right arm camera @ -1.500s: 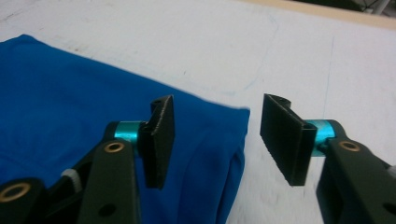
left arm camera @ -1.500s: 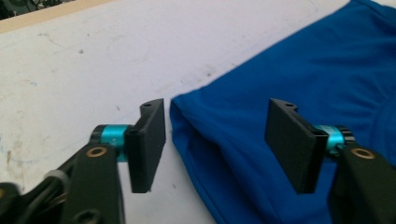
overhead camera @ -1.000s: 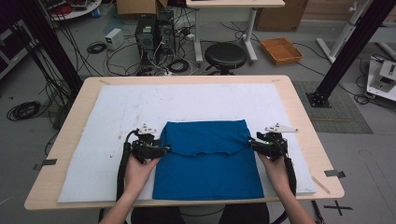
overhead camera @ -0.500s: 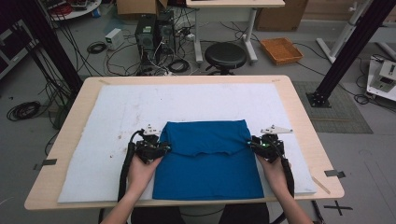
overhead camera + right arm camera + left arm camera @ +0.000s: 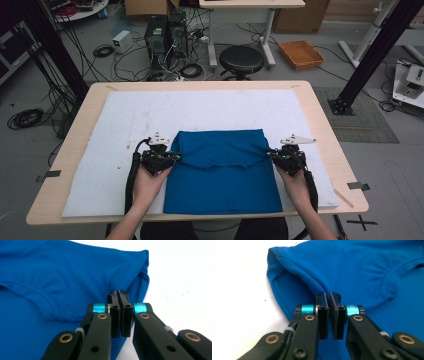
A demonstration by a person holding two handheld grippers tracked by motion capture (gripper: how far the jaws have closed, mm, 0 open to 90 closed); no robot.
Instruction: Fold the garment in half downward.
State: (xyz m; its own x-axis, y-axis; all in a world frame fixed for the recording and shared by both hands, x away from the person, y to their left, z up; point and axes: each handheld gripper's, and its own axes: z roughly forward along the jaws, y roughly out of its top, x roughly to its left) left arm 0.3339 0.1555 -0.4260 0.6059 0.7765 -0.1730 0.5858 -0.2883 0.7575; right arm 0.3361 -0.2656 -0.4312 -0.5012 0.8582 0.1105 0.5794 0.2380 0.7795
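Jaws of both the left gripper (image 5: 175, 158) and right gripper (image 5: 270, 154) have just been closing and now pinch the folded blue shirt (image 5: 222, 170) at its 2 side edges, near the table's (image 5: 320, 115) front edge. Grasping looks done; the next fold remains.

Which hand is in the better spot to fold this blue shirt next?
Neither clearly. The left gripper pinches the blue shirt at its left edge, the right gripper at its right edge, level with each other; folding probably needs both.

A wooden table (image 5: 325, 130) stands on a grey floor (image 5: 30, 150); a white mat (image 5: 150, 115) covers most of its top. Behind it sit a round black stool (image 5: 241, 59), computer boxes (image 5: 165, 35) (with lots of tangled cables (image 5: 105, 50)) and an orange tray (image 5: 301, 54); black poles (image 5: 372, 55) stand at the sides.
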